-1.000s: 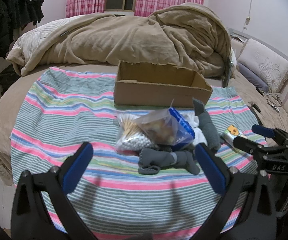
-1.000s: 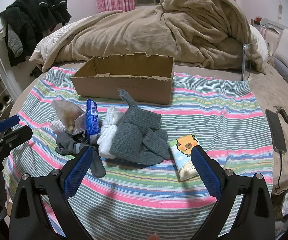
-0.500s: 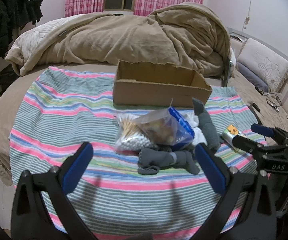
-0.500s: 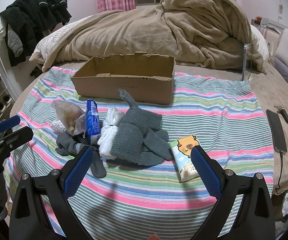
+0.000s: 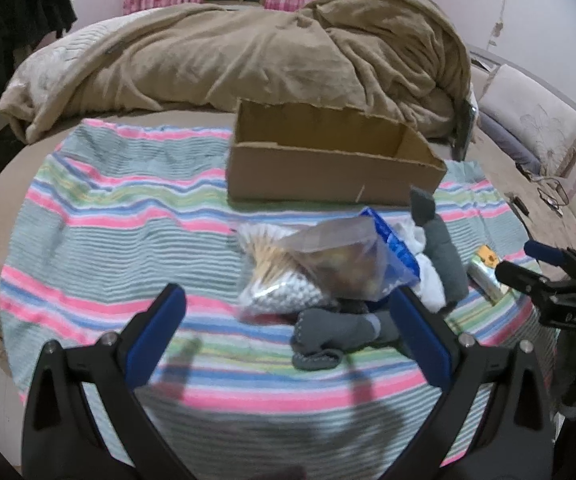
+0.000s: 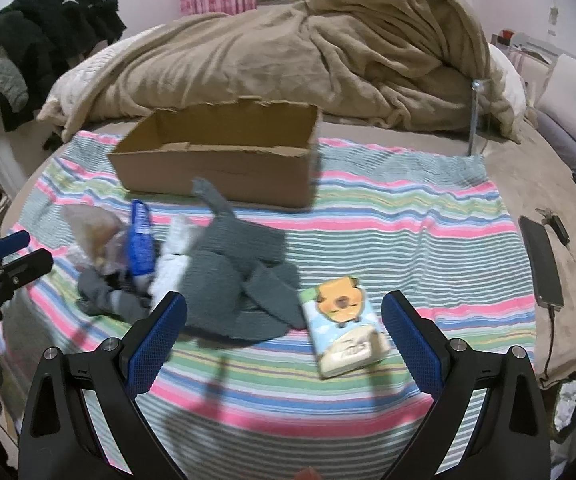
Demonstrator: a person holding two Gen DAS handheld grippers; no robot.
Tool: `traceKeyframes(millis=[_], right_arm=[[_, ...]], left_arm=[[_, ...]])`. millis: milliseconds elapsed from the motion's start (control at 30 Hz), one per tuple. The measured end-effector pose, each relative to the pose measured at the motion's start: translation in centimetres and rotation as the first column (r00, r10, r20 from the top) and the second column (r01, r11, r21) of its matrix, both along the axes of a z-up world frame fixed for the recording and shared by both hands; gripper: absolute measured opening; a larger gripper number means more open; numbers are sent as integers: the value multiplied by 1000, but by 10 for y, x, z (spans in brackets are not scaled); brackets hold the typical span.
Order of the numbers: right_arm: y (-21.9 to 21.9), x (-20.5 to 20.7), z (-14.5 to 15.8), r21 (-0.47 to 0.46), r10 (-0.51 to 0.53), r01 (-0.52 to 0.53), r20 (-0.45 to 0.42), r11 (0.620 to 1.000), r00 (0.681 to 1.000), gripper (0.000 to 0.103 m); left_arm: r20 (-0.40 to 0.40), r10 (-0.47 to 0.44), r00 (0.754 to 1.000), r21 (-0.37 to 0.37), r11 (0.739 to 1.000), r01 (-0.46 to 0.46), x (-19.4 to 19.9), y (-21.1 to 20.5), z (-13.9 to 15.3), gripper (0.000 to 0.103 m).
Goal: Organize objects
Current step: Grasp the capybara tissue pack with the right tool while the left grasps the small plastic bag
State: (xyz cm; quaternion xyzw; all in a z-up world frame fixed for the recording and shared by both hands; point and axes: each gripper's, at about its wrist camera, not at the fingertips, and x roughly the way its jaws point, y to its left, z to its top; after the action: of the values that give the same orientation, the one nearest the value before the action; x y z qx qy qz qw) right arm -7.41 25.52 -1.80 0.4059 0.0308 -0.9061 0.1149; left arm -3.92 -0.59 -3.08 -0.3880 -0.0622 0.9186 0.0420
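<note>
An open cardboard box (image 5: 328, 168) (image 6: 215, 168) stands on the striped cloth (image 5: 127, 240). In front of it lies a pile: a clear bag of cotton swabs (image 5: 279, 276), a blue packet (image 5: 396, 252) (image 6: 140, 240), grey socks (image 5: 336, 332), white socks (image 6: 171, 264) and grey knitwear (image 6: 231, 280). A tissue pack with a cartoon bear (image 6: 344, 328) lies right of the pile. My left gripper (image 5: 288, 332) is open and empty just in front of the pile. My right gripper (image 6: 283, 332) is open and empty, near the tissue pack.
A rumpled tan blanket (image 5: 267, 52) fills the bed behind the box. A phone on a cable (image 6: 540, 256) lies at the right. Dark clothes (image 6: 51, 28) hang at the left. Pillows (image 5: 536, 128) sit at the right.
Both grippers have moved forward, closer to the pile and the tissue pack. Their jaws stay open. The objects have not moved.
</note>
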Motion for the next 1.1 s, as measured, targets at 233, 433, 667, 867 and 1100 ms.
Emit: traceKeyframes(millis=[233, 433, 667, 867, 1100], right_arm=[[21, -13, -19, -14, -44, 45, 62, 999, 997, 99], [30, -24, -36, -19, -81, 84, 125, 996, 989, 99], [31, -28, -47, -2, -84, 85, 157, 996, 984, 71], [34, -25, -43, -32, -72, 77, 139, 996, 988, 51], [34, -21, -35, -67, -48, 55, 110, 996, 993, 49]], left_arm=[[23, -80, 997, 32, 996, 79, -28, 17, -6, 102], [65, -101, 993, 79, 992, 96, -48, 24, -17, 102], [65, -114, 991, 81, 991, 109, -53, 29, -27, 88], [42, -130, 991, 112, 986, 125, -46, 31, -25, 58], [29, -146, 989, 140, 980, 141, -38, 37, -24, 46]])
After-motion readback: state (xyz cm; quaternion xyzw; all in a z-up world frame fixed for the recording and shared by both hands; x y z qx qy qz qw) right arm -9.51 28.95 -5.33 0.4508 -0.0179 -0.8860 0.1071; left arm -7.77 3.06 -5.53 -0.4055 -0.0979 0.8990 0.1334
